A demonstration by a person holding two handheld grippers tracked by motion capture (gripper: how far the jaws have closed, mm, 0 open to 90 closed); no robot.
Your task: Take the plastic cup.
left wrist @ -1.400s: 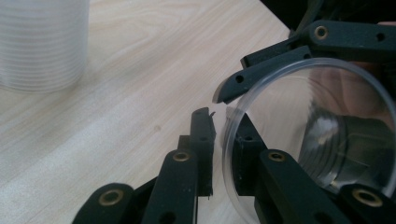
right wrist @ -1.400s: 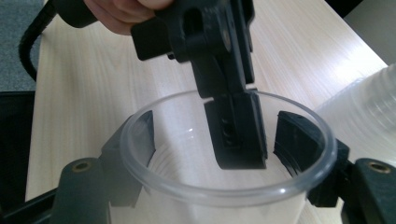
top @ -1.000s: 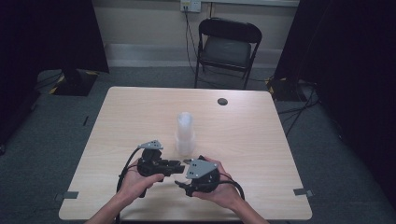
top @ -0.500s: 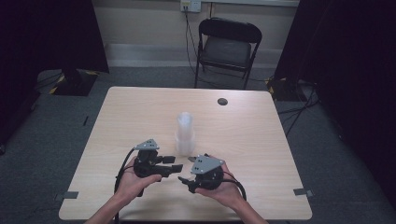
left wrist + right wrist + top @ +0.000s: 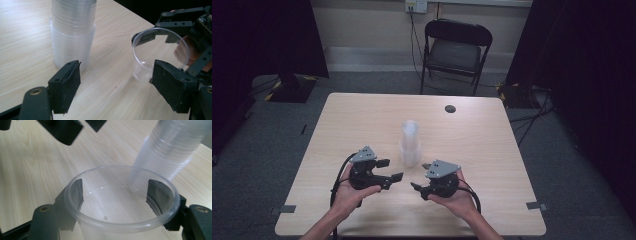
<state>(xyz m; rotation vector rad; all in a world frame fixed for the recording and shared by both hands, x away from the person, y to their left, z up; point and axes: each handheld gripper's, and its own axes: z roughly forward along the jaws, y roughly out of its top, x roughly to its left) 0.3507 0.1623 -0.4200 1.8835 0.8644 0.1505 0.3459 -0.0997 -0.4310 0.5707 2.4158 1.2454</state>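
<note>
**Holding one clear cup, a pair of hand-held grippers pauses by the stack**

Gripping a single clear plastic cup (image 5: pixel 120 205) across its body just under the rim, the right gripper (image 5: pixel 424 189) sits low over the near part of the table (image 5: pixel 492 150), its two black jaws pressed on opposite sides of the cup wall. The cup's mouth tilts toward the left gripper (image 5: pixel 117 85), whose jaws stand wide apart and hold nothing; the two tools face each other, close but not touching. Just beyond them, near the table's middle, the stack of nested clear cups (image 5: pixel 410 142) stands upright on the wood. Farther off, a small dark disc (image 5: pixel 450 108) lies near the far edge, and a black folding chair (image 5: pixel 455 50) waits behind the table.

The risks here look plain. The thin cup wall could buckle or crack if the right jaws squeeze harder, and it could slip out if they ease. The tall stack sits just beside both tools, so a careless swing of either gripper or its trailing cable could tip it over and scatter the cups.
</note>
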